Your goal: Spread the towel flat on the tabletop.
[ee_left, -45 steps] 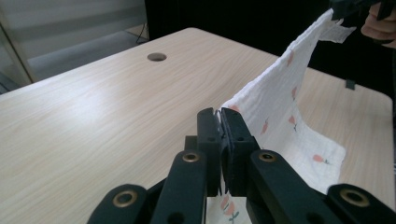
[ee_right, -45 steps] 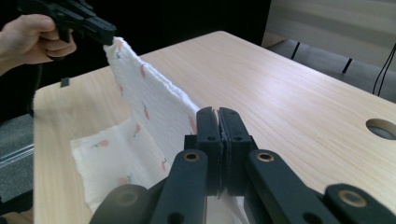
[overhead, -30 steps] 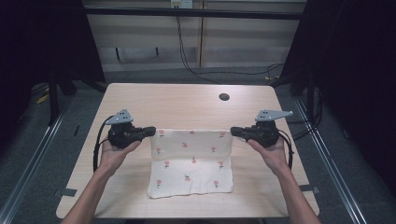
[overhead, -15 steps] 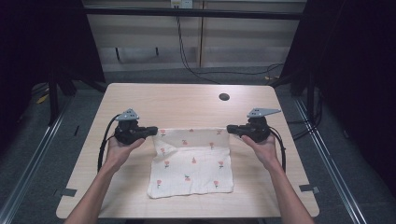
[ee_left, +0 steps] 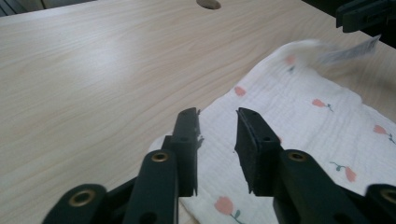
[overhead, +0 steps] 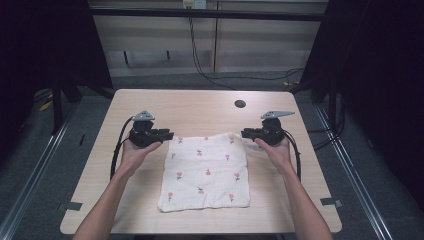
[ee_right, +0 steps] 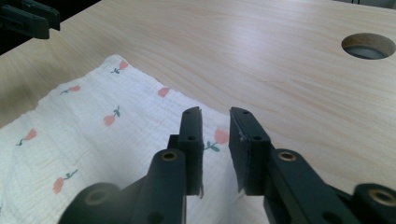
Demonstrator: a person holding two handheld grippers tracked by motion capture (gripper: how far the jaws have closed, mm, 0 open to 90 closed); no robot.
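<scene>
A white cloth point(overhead: 205, 170) with a small red flower print is lying flat on the pale wooden worktop point(overhead: 200, 107), slightly toward the person's side of centre. The left tongs point(overhead: 167, 135) are hovering at the cloth's far left corner; their jaws have just been opening and are standing apart, the cloth lying beneath the gap and no longer pinched. The right tongs point(overhead: 245, 133) are hovering at the far right corner, where the hem is curling up slightly; their jaws have likewise just been opening, with nothing clamped between them. Bare worktop is stretching beyond the far hem up to a round cable hole point(overhead: 240, 104), and narrower bare strips are bordering the cloth's left, right and near edges.
</scene>
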